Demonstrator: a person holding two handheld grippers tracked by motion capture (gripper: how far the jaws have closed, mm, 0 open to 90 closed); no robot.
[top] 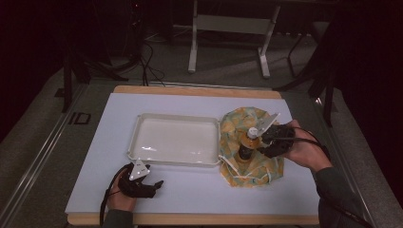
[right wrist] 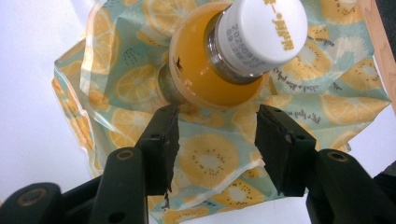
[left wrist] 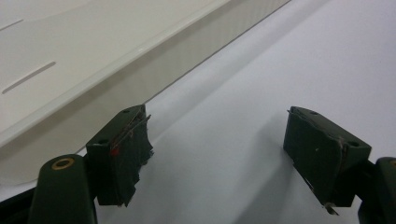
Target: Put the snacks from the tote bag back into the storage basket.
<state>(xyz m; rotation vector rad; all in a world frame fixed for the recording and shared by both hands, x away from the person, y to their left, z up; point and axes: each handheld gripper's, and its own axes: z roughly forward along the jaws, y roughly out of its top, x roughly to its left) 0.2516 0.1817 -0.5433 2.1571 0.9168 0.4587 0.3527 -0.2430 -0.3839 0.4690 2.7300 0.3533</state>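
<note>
Right gripper (top: 264, 138) sits at centre-right of the high view, up against the juice bottle (top: 247, 142). The bottle stands on the lemon-print cloth (top: 252, 168), just right of the white tray (top: 142, 119).

In the right gripper view its jaws are spread, with the bottle (right wrist: 219, 70) just beyond the tips in the upper middle of the frame. The pads aren't touching it, so no grip.

My read: this is a grasp approach. To do it well, push forward until the bottle's body sits between the pads, not the cap (right wrist: 261, 30); the neck is narrow and could slip. Close squarely and keep the cloth (right wrist: 210, 158) out of the pinch, or it drags along.

Left gripper (top: 151, 186) rests on the desk (top: 199, 194) at lower left, jaws wide apart with nothing between them, the tray rim (left wrist: 121, 56) alongside.
</note>
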